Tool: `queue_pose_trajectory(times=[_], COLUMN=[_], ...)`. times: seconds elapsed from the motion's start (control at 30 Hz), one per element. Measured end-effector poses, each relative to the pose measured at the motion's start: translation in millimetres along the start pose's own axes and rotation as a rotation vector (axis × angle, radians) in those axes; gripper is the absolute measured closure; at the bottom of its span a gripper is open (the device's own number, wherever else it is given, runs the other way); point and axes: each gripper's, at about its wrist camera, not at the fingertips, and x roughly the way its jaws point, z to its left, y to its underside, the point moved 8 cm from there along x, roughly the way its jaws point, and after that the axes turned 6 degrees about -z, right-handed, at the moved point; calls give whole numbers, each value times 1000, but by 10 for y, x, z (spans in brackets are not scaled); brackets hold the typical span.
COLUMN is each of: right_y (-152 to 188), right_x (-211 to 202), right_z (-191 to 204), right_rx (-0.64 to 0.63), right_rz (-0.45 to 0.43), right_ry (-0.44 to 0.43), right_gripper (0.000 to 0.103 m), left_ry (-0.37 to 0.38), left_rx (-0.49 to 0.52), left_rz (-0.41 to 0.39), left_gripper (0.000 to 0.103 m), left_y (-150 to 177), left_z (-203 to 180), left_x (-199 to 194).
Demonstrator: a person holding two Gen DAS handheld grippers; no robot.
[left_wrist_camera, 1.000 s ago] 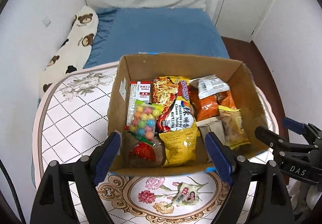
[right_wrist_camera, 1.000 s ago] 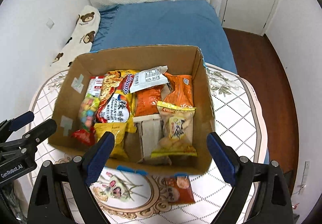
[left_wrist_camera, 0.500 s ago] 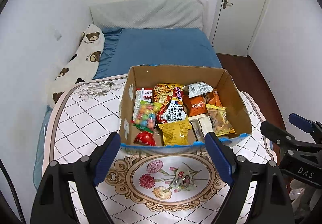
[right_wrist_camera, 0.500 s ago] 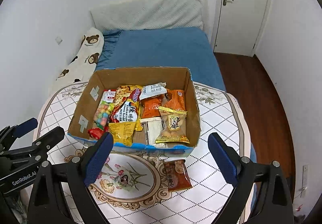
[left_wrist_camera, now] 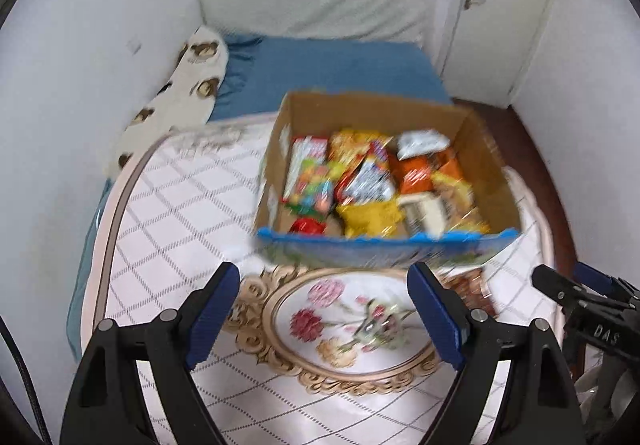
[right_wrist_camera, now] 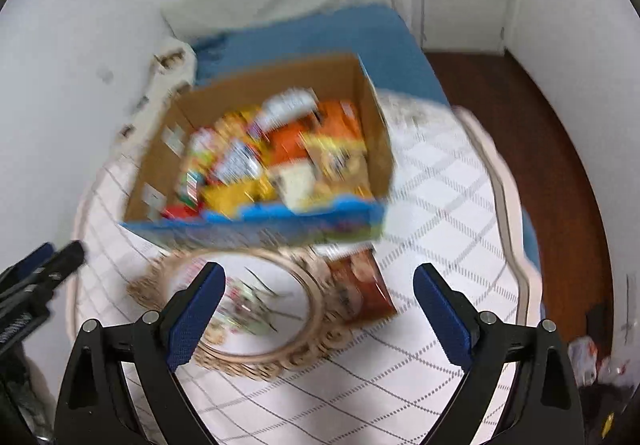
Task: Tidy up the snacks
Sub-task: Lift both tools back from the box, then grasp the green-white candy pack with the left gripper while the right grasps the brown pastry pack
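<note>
A cardboard box point(left_wrist_camera: 472, 125) with a blue front edge stands on the table and holds several snack packets; it also shows in the right wrist view point(right_wrist_camera: 304, 77). A brown-red snack packet point(right_wrist_camera: 362, 287) lies on the table just in front of the box, partly seen in the left wrist view point(left_wrist_camera: 470, 285). My left gripper point(left_wrist_camera: 324, 309) is open and empty, above the table in front of the box. My right gripper point(right_wrist_camera: 320, 305) is open and empty, near the loose packet. Both views are blurred.
The round table point(left_wrist_camera: 180, 205) has a white checked cloth with a floral medallion point(left_wrist_camera: 352, 321). A blue bed point(left_wrist_camera: 332, 69) with a bear-print pillow point(left_wrist_camera: 192, 73) lies behind it. A door point(left_wrist_camera: 504, 5) and wooden floor point(right_wrist_camera: 552, 149) are at right.
Both grippers have pulled back and up from the box, which looks smaller and farther. The loose packet has come into view. The right view has swung to the right.
</note>
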Motion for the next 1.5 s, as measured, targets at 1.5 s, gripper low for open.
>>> queue_pose_trajectory(times=[1.5], right_y=[1924], right_x=[1189], right_z=[-110], right_rx=[-78], right_rz=[386], right_ry=[-29], right_gripper=[44], left_ry=[144], left_rx=[135], left_rz=[526], left_gripper=[39], left_y=[1988], left_z=[-564], left_x=[1245])
